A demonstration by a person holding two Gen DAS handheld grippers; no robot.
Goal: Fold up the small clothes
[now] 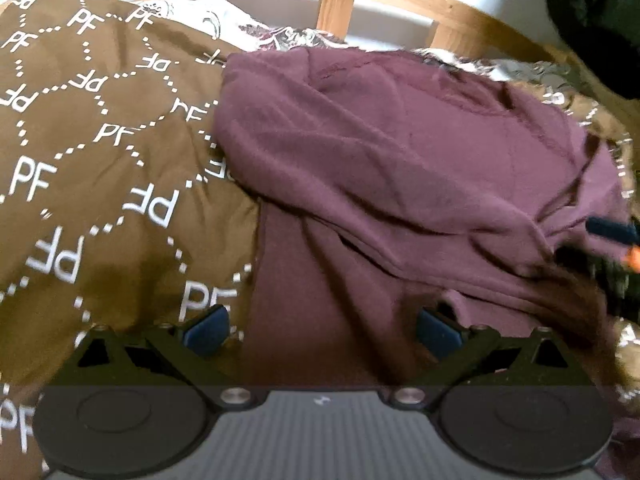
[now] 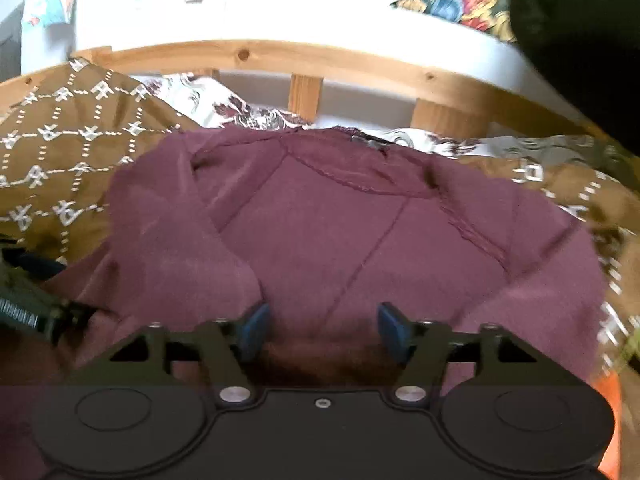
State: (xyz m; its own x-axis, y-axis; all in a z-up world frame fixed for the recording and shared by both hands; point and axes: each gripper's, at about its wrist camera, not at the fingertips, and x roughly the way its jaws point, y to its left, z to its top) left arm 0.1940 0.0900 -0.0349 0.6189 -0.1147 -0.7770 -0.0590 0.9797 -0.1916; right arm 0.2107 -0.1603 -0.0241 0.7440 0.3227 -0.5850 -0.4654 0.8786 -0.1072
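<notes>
Left wrist view, from the left. The brown quilt [image 1: 100, 152], printed with white letters, covers the bed and carries the work. My left gripper [image 1: 324, 330] stands with its blue pads apart and nothing pinched between them; the near hem of the maroon garment [image 1: 380, 152] lies loose under the gap. The garment is spread on the quilt, a sleeve already turned in over the body, its neckline towards the wooden bed frame [image 1: 336, 12]. At the far right edge a dark blurred tool tip shows, which I take to be my other gripper.

Right wrist view, from the left. The quilt [image 2: 60, 152] again, then the garment [image 2: 360, 240] centred, collar seam away from me, a centre seam running down towards my right gripper [image 2: 322, 330]. Its jaws are parted and hold nothing, with cloth lying below them but not between the pads. Beyond is the bed frame [image 2: 304, 56] and a patterned pillow [image 2: 208, 100].

Judgement on the step in hand: both grippers are free and placed for the next grasp. To fold well, I would take the near hem at two matching corners, one per gripper, pinch only the top layers intended, lift evenly, and carry the hem towards the collar, keeping the centre seam straight and the folded-in sleeve undisturbed.
</notes>
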